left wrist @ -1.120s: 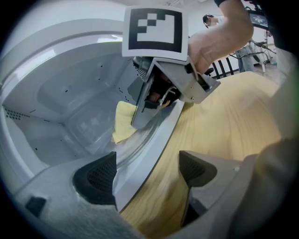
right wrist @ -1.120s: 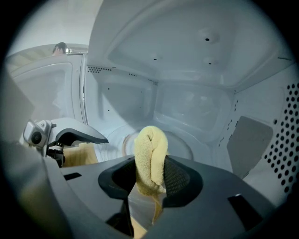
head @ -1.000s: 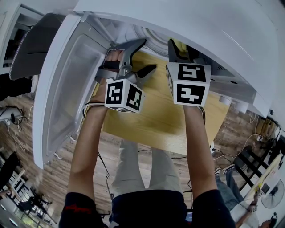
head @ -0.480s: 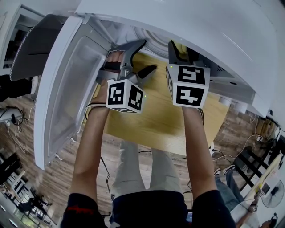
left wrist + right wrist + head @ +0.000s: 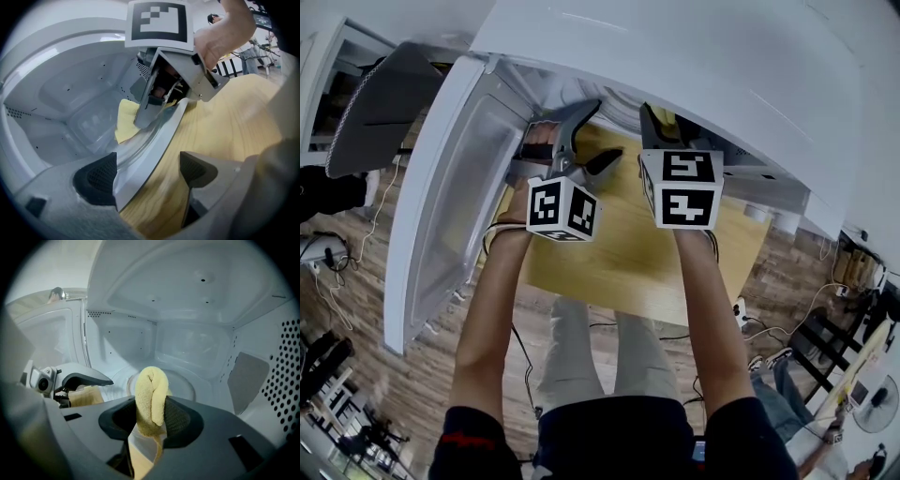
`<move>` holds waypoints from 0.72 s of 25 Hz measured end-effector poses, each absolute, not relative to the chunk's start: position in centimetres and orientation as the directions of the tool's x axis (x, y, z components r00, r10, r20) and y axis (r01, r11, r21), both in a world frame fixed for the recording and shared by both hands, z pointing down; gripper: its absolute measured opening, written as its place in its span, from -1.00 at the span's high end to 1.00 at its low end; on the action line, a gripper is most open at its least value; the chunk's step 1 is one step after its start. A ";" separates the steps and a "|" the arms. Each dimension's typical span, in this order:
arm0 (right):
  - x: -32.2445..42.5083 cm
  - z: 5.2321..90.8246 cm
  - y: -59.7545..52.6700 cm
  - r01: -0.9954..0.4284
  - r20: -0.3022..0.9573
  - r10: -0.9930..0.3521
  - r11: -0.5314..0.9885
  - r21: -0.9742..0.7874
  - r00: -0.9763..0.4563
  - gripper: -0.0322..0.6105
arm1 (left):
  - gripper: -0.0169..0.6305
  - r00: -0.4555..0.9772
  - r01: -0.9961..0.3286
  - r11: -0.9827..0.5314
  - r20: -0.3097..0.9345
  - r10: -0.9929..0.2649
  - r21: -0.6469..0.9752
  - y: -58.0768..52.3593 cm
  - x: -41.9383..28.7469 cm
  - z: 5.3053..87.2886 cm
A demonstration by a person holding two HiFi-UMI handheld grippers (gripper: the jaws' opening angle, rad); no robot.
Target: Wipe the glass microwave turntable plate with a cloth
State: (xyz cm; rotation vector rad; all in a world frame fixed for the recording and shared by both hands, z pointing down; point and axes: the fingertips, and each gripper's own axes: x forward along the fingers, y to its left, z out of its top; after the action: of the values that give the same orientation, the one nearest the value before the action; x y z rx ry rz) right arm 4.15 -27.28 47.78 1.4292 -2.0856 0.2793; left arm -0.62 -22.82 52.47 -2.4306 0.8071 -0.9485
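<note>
Head view: my left hand-held gripper (image 5: 605, 131) and right hand-held gripper (image 5: 661, 122) reach into the open microwave (image 5: 675, 47) on the counter (image 5: 628, 262).

Left gripper view: my left jaws stand spread astride the microwave's front lip, holding nothing.

Right gripper view: my right jaws pinch the folded yellow cloth (image 5: 151, 394), with the plate (image 5: 187, 383) lying just ahead of it. Wiping looks barely begun; I cannot tell whether cloth touches glass.

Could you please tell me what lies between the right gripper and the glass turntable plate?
Only the folded yellow cloth, clamped in the right gripper, stands before the glass turntable plate; the right gripper view shows this.
</note>
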 end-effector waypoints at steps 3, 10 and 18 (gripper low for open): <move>3.9 47.7 -26.9 -0.900 0.588 -0.766 0.414 0.139 -0.261 0.45 | -0.34 0.616 -0.379 -0.774 0.485 -0.620 -0.508 -22.4 -0.3 52.2; 3.9 47.2 -25.8 -0.895 0.603 -0.744 0.434 0.106 -0.289 0.45 | -0.34 0.604 -0.403 -0.812 0.544 -0.583 -0.422 -21.2 -0.8 52.2; 4.0 46.3 -24.5 -0.885 0.623 -0.716 0.459 0.080 -0.315 0.45 | -0.34 0.578 -0.458 -0.813 0.575 -0.580 -0.359 -20.0 -1.7 50.0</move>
State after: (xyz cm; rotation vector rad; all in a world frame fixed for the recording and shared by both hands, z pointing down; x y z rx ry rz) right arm 4.03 -24.46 46.28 1.3276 -2.1175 0.3702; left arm -1.71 -20.03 50.04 -2.6351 0.8749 -1.0535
